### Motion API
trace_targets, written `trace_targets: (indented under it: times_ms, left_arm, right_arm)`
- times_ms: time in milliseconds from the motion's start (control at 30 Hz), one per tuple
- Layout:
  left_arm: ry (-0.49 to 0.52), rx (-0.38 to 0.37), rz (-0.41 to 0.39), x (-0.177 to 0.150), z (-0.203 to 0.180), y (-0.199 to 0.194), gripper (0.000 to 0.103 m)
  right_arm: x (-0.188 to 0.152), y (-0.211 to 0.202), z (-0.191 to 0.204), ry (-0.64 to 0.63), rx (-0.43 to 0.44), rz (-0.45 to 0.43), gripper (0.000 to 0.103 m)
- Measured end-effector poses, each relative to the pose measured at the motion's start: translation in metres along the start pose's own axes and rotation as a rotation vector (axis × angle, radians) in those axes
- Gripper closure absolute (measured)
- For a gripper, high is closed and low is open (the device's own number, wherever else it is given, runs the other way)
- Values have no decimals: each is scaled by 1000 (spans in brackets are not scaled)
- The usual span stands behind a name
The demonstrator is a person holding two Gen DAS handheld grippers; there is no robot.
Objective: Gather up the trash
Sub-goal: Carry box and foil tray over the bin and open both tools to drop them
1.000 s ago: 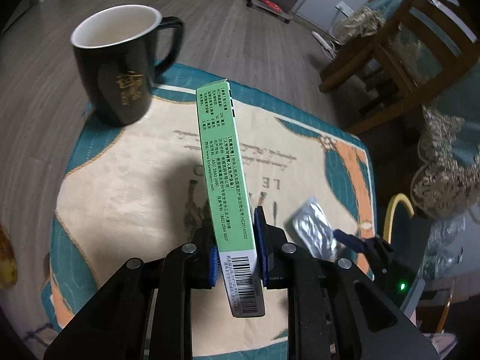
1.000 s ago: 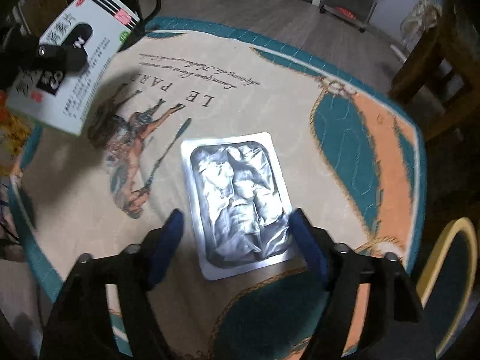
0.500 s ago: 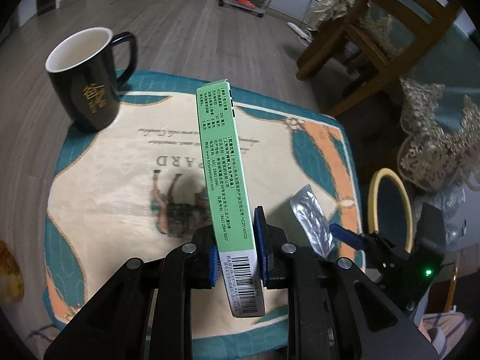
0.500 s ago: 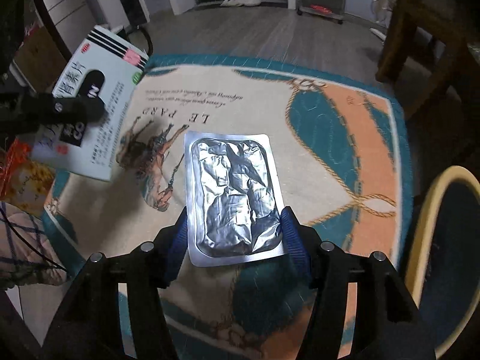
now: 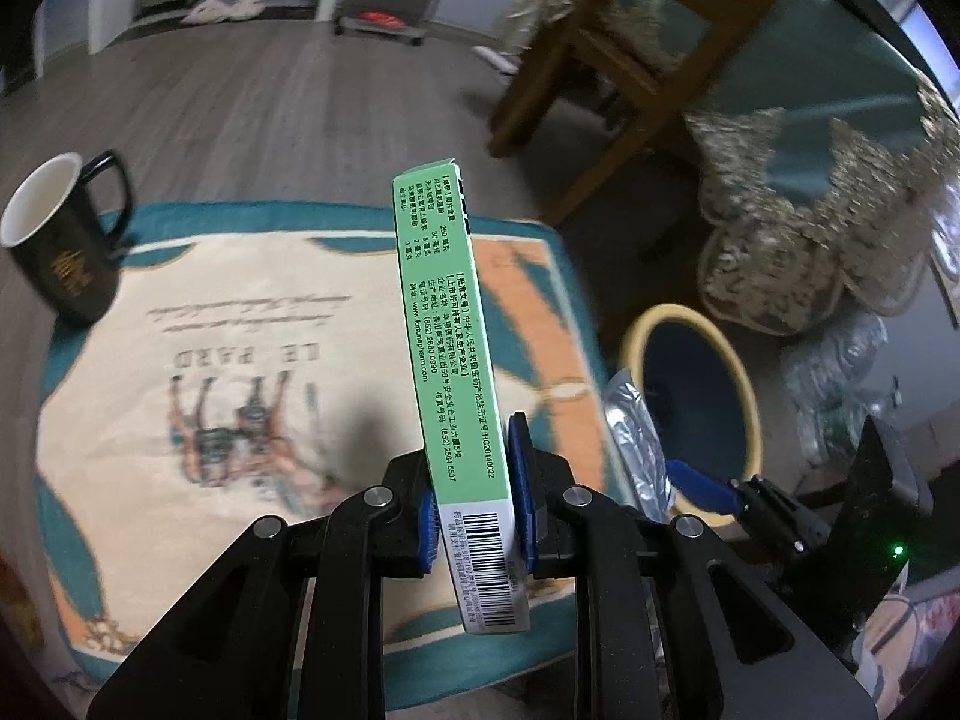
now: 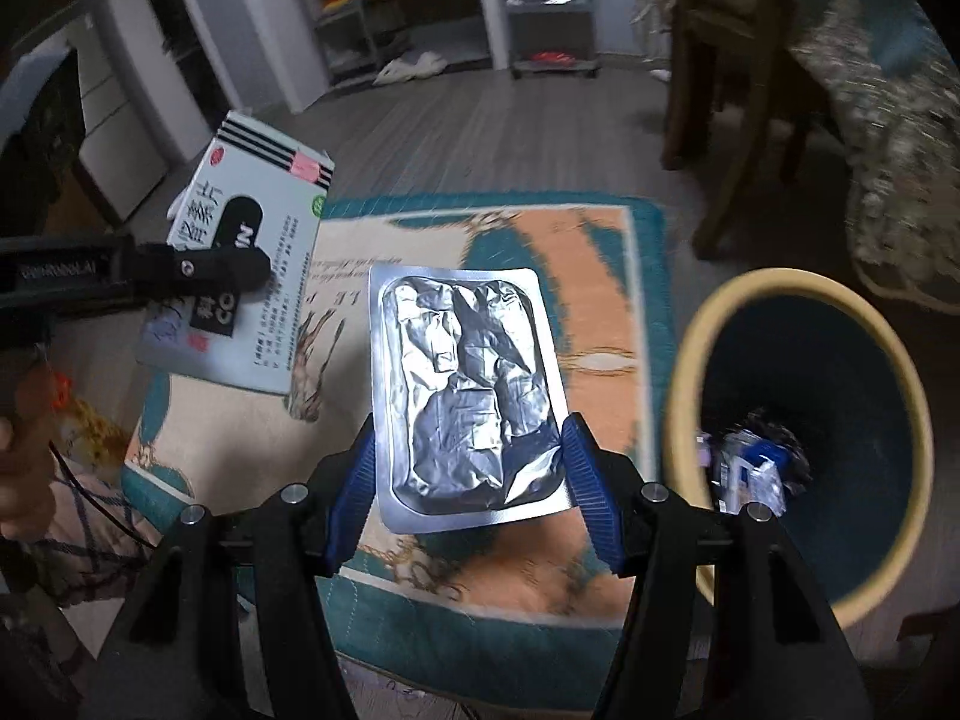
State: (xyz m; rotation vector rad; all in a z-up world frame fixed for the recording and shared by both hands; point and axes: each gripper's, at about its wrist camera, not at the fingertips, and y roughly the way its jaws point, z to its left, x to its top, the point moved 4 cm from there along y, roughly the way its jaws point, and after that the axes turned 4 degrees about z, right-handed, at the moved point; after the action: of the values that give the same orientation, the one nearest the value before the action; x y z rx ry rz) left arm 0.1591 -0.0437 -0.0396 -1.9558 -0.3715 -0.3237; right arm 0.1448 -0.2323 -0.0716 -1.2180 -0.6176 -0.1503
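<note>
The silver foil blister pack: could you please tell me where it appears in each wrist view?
Left wrist: silver foil blister pack sits lower right, edge-on, beside the green box.
Right wrist: centre, between the right hand-held gripper pads.
Shared landmark: yellow-rimmed bin.

We see both grippers, left gripper (image 5: pixel 474 504) and right gripper (image 6: pixel 471 480): black arms, silver screws, blue pads (ribbed ones).

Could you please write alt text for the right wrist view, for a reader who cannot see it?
The right claw grips a crumpled silver foil blister pack above a printed mat, beside a yellow-rimmed bin holding some trash. At left, the left claw holds a white medicine box.
</note>
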Motion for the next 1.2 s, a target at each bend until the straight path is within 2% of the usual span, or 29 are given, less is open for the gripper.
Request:
trace_targets:
  times_ms: [233, 567, 700, 900, 1200]
  left_arm:
    - [70, -79, -2, -2, -47, 7, 82]
    - [159, -156, 23, -9, -96, 23, 82]
    - [184, -180, 37, -11, -112, 33, 82]
    - [202, -199, 63, -11, -128, 49, 82]
    - [196, -207, 82, -9, -132, 69, 82]
  right_arm:
    - [-9, -38, -43, 154, -12, -93, 44]
    - [-25, -57, -104, 357, -80, -168, 44]
    - [-33, -55, -124, 422, -110, -153, 44]
    - [-50, -34, -149, 514, -143, -82, 44]
    - [-59, -15, -171, 587, -165, -29, 43]
